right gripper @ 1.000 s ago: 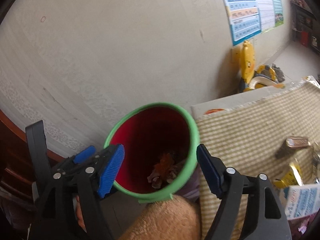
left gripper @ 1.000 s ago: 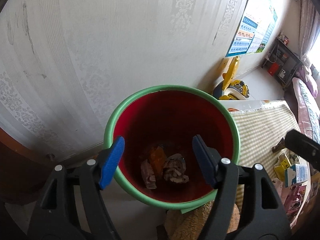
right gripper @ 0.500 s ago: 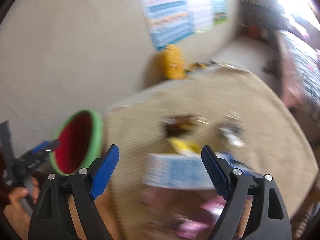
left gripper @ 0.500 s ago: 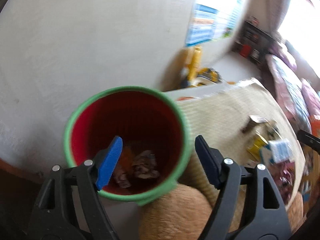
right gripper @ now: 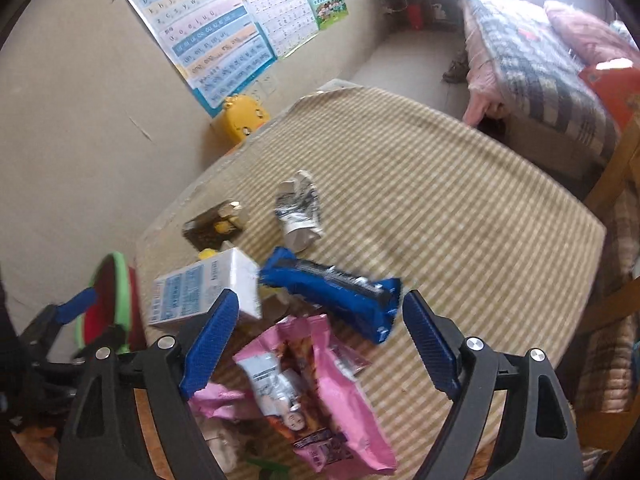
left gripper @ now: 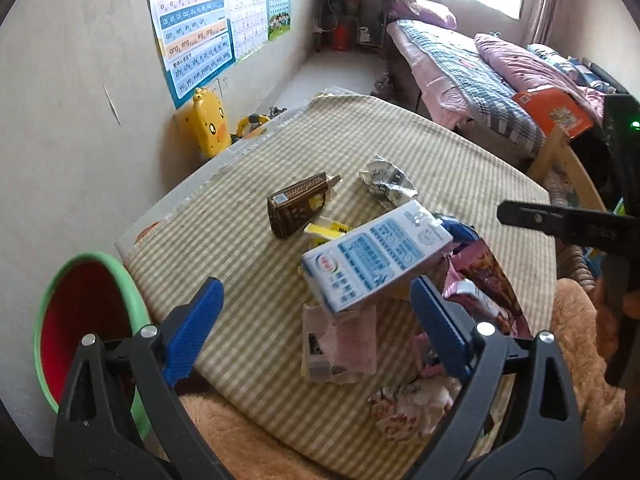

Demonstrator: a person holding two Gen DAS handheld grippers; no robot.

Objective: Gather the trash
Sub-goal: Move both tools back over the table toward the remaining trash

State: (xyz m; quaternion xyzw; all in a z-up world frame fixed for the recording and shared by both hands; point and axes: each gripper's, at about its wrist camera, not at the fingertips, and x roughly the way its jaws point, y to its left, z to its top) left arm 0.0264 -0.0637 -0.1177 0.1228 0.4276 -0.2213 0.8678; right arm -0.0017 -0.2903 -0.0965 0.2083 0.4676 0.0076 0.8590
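The left wrist view alone shows the inside wall of the green-rimmed red bin at the table's near left corner, a flattened pale wrapper lying under the near end of the white-and-blue carton, and a crumpled floral scrap at the cloth's near edge. The right wrist view alone shows the blue snack wrapper full length, lying just right of the carton, and the pink snack bag spread out with a printed face on it; the bin appears there edge-on. Both views share the brown packet, the crumpled grey-and-white wrapper and the striped tablecloth. The left gripper hangs above the near table edge, jaws spread wide and holding nothing, the carton's near end between its fingers in the picture. The right gripper hovers over the pink bag, likewise wide apart and empty. The carton carries blue print too small to read. The wall poster reads "an en in un" and "ang eng" among rows of pinyin; a yellow duck toy stands below it.
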